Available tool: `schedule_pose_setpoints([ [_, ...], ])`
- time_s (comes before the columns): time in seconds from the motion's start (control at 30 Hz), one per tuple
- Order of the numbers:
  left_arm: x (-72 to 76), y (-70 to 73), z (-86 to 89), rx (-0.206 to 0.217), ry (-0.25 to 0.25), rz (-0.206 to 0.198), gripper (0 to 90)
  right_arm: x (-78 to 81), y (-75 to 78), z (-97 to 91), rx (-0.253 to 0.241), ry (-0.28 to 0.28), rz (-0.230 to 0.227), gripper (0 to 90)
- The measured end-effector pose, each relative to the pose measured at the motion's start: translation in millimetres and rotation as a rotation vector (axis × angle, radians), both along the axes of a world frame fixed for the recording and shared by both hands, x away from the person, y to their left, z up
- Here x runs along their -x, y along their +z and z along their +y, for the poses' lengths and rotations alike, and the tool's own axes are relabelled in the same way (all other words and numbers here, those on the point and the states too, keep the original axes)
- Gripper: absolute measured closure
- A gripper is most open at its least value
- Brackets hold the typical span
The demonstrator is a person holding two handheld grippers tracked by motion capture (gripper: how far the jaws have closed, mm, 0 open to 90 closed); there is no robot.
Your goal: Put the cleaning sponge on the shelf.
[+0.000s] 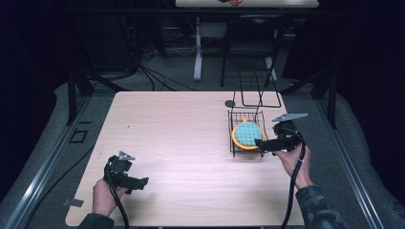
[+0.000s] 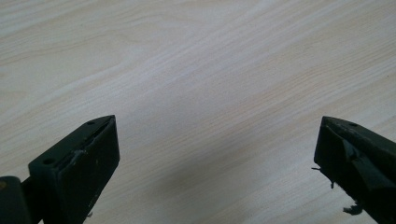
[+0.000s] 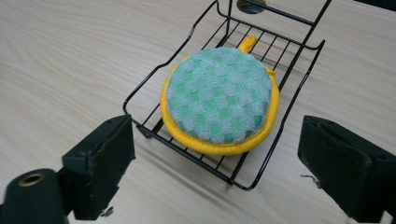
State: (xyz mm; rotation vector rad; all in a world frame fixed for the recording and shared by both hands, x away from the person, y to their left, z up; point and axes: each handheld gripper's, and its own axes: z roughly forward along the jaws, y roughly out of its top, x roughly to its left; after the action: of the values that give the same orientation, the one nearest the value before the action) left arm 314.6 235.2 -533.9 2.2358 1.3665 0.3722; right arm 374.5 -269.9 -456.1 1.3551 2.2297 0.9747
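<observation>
Sponge point(image 3: 219, 98), round with a green checked face and yellow rim, lies flat inside the black wire basket point(image 3: 299, 70) on the table point(image 1: 181, 133), so the placing looks done. Right tool point(image 3: 215, 168) has its jaws apart, empty, just beside the basket; left tool point(image 2: 215, 163) waits apart and empty.

Round green-checked pad point(image 3: 219, 97) with yellow rim, lying flat in black wire rack point(image 3: 299, 84), loop at far end
</observation>
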Motion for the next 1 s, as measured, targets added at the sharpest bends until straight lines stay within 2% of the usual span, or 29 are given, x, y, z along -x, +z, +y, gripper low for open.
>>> schedule_pose_setpoints([
  [0.1, 0.0, 0.3, 0.2, 0.002, 0.001, 0.001, 0.2, 9.1, 5.3, 0.9, 0.003, 0.018, -0.003, 6.2],
  [0.13, -0.3, 0.2, 0.3, 0.001, -0.001, 0.000, 0.3, 12.2, 6.8, 1.0, -0.003, 0.023, -0.017, 5.9],
  [0.3, -0.3, 0.3, 0.1, 0.001, -0.004, 0.000, 0.3, 28.3, 14.5, -1.5, -0.028, 0.044, -0.027, 4.5],
  [0.57, -0.4, 0.0, -0.1, 0.000, -0.003, -0.001, 0.3, 51.8, 16.5, -10.1, -0.043, 0.058, -0.031, 3.1],
  [0.8, -0.3, 0.2, -0.2, -0.002, -0.005, 0.001, 0.2, 70.1, 7.0, -20.2, -0.044, 0.046, -0.016, 2.9],
  [1.0, -0.4, -0.4, -0.9, -0.001, -0.008, -0.001, 0.3, 84.7, -8.4, -29.7, -0.054, 0.024, 0.003, 2.9],
])
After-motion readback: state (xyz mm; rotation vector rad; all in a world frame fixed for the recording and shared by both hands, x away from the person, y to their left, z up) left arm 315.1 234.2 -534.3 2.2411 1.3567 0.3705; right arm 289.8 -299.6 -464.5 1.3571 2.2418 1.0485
